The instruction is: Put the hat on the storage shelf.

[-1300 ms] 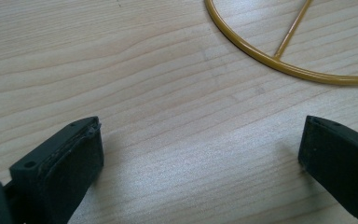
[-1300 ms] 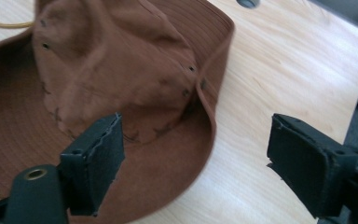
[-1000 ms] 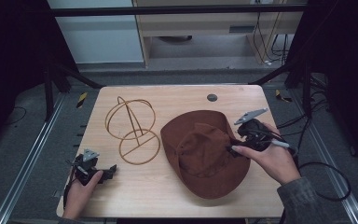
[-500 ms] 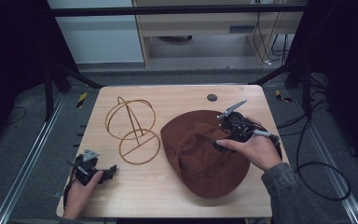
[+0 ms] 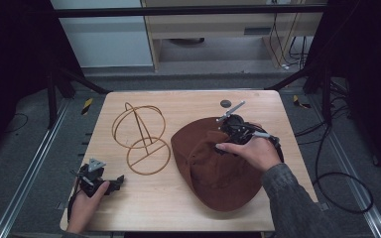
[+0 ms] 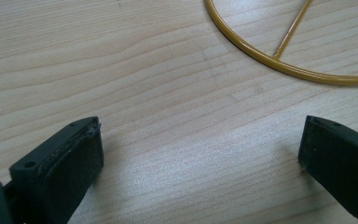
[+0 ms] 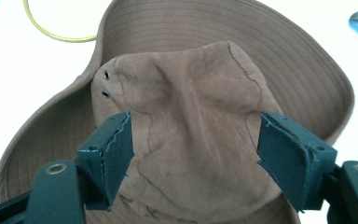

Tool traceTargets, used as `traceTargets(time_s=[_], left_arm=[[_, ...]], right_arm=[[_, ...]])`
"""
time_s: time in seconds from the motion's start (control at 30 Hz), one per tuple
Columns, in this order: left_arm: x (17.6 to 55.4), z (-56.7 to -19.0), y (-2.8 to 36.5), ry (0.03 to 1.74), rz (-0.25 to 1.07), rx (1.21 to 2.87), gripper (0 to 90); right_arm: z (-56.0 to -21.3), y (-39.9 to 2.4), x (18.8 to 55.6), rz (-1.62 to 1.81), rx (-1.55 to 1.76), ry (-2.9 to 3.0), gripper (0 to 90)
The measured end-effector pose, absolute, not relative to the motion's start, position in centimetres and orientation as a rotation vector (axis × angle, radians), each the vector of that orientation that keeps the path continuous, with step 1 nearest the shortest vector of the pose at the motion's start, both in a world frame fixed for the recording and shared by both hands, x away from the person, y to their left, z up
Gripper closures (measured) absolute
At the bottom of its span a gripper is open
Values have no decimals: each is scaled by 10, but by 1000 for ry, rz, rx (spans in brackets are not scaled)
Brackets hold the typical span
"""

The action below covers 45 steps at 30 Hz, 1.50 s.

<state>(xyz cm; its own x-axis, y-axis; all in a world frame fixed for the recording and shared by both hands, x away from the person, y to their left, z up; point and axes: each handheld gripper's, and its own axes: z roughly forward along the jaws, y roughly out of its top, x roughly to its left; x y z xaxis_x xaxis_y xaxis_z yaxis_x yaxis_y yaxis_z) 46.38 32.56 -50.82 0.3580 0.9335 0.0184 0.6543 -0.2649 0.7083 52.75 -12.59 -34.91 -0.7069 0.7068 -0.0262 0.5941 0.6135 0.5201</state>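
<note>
**Soft hat straddled by spread jaws**

The brown hat (image 5: pixel 218 168) was seen lying on the table's (image 5: pixel 178 218) right half, beside the wire stand (image 5: pixel 141 139). The right gripper (image 7: pixel 193 154) was held spread over the creased crown, nothing yet pinched. The left gripper (image 6: pixel 200 154) was rested agape on bare wood. The hat was judged light and floppy, best taken at the crown.
</note>
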Motion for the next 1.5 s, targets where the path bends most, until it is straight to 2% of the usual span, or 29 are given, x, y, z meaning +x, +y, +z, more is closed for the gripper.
traceTargets(time_s=[0.1,0.27,0.5,0.67,0.73,0.9,1.07,1.1,1.17,1.2,1.3,1.43,1.5], left_arm=[[464,-508,326,1373,592,2017,0],[464,-508,326,1374,592,2013,0],[464,-508,325,1374,591,2013,0],[464,-508,325,1375,591,2013,0],[464,-508,325,1375,591,2013,0],[464,-508,325,1375,591,2013,0],[464,-508,325,1375,591,2013,0],[464,-508,325,1374,591,2013,0],[464,-508,325,1374,591,2013,0],[464,-508,325,1375,591,2013,0],[464,-508,325,1374,591,2013,0],[464,-508,325,1374,591,2013,0],[464,-508,325,1375,591,2013,0]], right_arm=[[-357,-119,535,707,1086,2633,262],[-368,-109,541,679,1066,2658,193],[-380,-106,545,694,1057,2656,162],[-387,-107,548,695,1075,2647,216],[-393,-109,550,681,1080,2643,279],[-398,-112,552,677,1097,2649,360],[-402,-112,552,654,1100,2655,484],[-402,-112,552,654,1100,2655,484],[-402,-112,553,647,1094,2671,598],[-402,-112,553,647,1094,2671,598],[-403,-111,553,640,1086,2701,733],[-403,-111,553,656,1082,2718,821],[-403,-112,553,664,1084,2719,837]])
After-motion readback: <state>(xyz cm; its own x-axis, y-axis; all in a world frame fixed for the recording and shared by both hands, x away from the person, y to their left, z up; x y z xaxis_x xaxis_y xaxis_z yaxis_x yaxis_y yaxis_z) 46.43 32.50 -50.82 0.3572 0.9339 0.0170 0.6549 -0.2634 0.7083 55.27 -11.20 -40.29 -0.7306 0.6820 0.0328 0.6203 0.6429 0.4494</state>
